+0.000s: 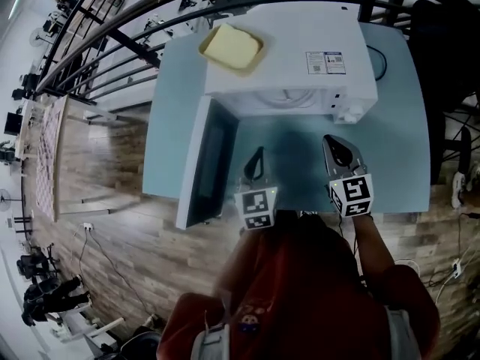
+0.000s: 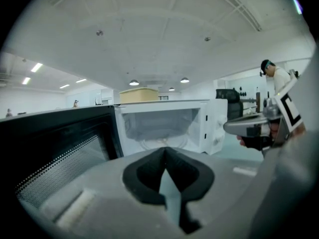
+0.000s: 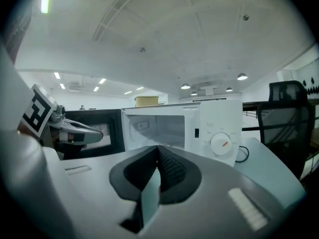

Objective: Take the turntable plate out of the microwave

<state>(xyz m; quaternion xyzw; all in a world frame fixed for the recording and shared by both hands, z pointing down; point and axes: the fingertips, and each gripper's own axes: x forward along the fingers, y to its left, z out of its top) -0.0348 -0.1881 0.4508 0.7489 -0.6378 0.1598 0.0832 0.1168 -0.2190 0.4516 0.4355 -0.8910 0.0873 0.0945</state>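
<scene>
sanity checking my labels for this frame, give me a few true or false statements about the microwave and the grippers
1. The microwave has its door open. True.
2. The left hand-held gripper holds the turntable plate. False: its jaws are shut on nothing, and the turntable plate lies inside the microwave.
3. A yellow tray sits on top of the microwave. True.
4. The right hand-held gripper reaches inside the microwave. False: it is in front of it, shut and empty.

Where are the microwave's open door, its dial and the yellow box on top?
open door [image 1: 216,163], head view, on its dark window pane.
dial [image 3: 222,144], right gripper view, on the knob's centre.
yellow box [image 1: 231,47], head view, on its top face.
</scene>
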